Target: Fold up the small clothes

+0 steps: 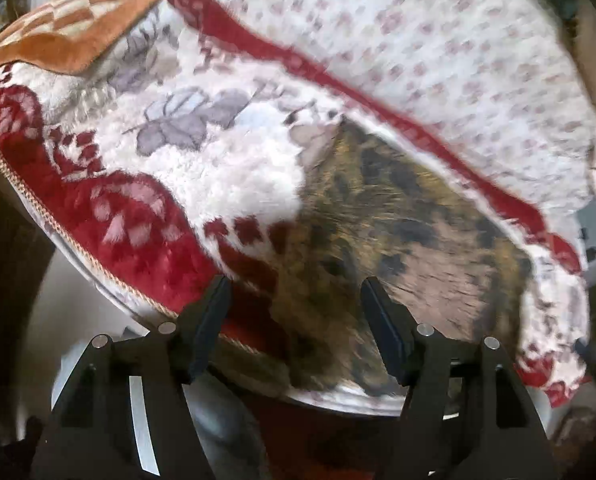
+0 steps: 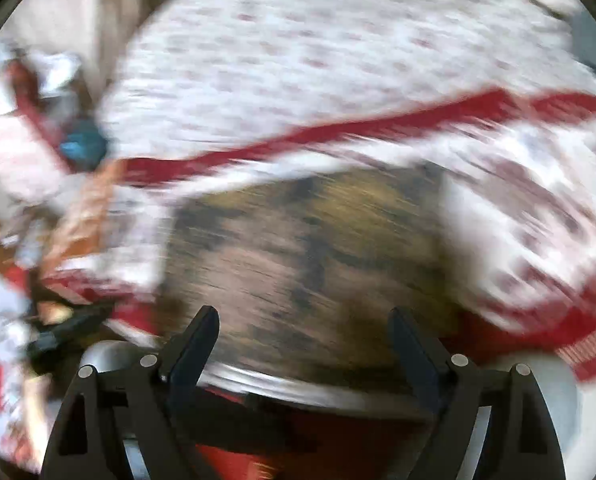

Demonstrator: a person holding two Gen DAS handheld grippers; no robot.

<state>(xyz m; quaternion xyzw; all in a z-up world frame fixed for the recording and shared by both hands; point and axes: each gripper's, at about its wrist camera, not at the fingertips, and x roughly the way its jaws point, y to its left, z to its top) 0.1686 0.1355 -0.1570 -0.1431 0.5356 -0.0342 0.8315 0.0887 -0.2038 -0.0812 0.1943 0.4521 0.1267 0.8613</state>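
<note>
A small brown and olive mottled garment [image 1: 397, 236] lies flat on a fluffy red and white blanket [image 1: 226, 168]. My left gripper [image 1: 296, 292] is open and empty, its black fingers over the garment's near left edge. In the right wrist view, which is motion-blurred, the same garment [image 2: 309, 256] lies in the middle. My right gripper [image 2: 303, 322] is open and empty, just above the garment's near edge.
A white sheet with small pink flowers [image 1: 437, 40] covers the bed behind the blanket. An orange checkered cushion [image 1: 78, 24] lies at the far left. A teal object [image 2: 84, 146] and crumpled cloth sit at the left of the right wrist view.
</note>
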